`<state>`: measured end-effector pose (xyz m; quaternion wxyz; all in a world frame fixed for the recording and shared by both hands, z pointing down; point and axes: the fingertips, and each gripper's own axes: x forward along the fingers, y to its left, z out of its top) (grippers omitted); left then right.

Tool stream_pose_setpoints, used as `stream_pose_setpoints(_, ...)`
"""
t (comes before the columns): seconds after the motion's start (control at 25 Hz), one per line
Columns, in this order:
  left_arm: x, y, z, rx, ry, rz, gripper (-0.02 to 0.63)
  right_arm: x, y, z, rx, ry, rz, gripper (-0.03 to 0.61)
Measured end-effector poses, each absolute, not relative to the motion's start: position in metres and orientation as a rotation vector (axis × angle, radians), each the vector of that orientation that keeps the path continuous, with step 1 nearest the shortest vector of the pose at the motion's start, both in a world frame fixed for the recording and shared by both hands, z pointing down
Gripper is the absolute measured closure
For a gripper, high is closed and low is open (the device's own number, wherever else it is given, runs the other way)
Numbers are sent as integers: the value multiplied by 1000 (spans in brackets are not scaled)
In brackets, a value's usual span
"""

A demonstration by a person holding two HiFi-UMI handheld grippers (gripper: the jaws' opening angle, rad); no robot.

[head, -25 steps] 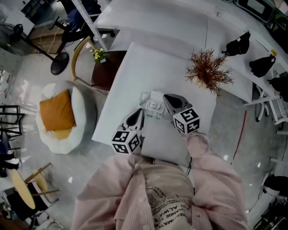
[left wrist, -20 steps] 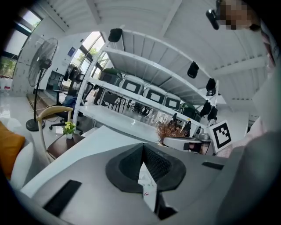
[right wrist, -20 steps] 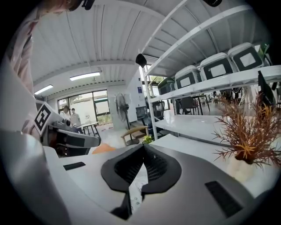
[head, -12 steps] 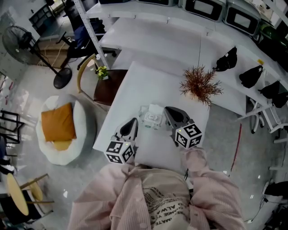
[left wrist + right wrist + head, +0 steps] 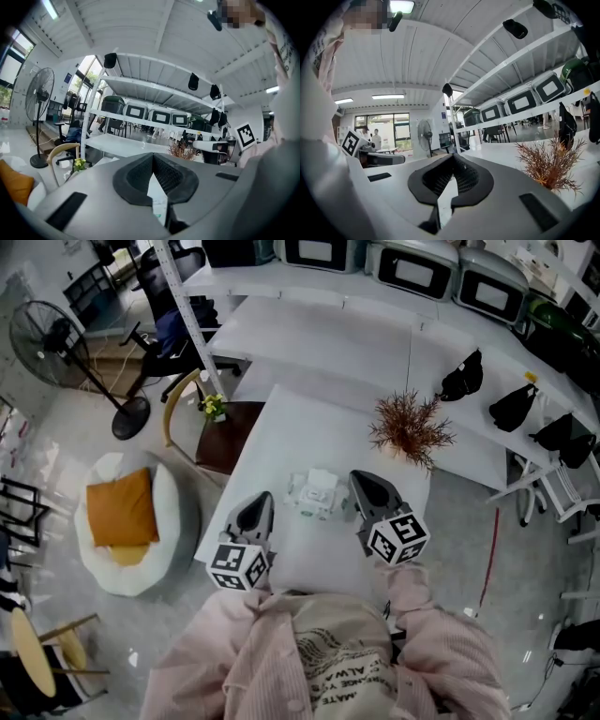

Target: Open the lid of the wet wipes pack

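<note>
Wet wipes pack [image 5: 315, 491] lies on the white table [image 5: 300, 418] between my grippers, touched by neither. Its lid is too small to read as up or down. My left gripper [image 5: 257, 506] and right gripper [image 5: 362, 482] both have jaws together on nothing, so I'd judge I'm either finished or not begun.

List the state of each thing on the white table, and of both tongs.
wet wipes pack: lying on the table, nothing touching it; lid too small to judge.
left tongs: shut, empty.
right tongs: shut, empty.
dried plant: standing upright.
</note>
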<state>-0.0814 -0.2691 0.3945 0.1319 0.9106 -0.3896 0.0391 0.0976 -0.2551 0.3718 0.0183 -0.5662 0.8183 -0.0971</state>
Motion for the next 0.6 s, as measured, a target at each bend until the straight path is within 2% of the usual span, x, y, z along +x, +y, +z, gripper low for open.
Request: stream_pose_setpoints(0.6,-102,-275,375,2645,-1256,67,617,105,-252,359,-1821,2536,-212,578)
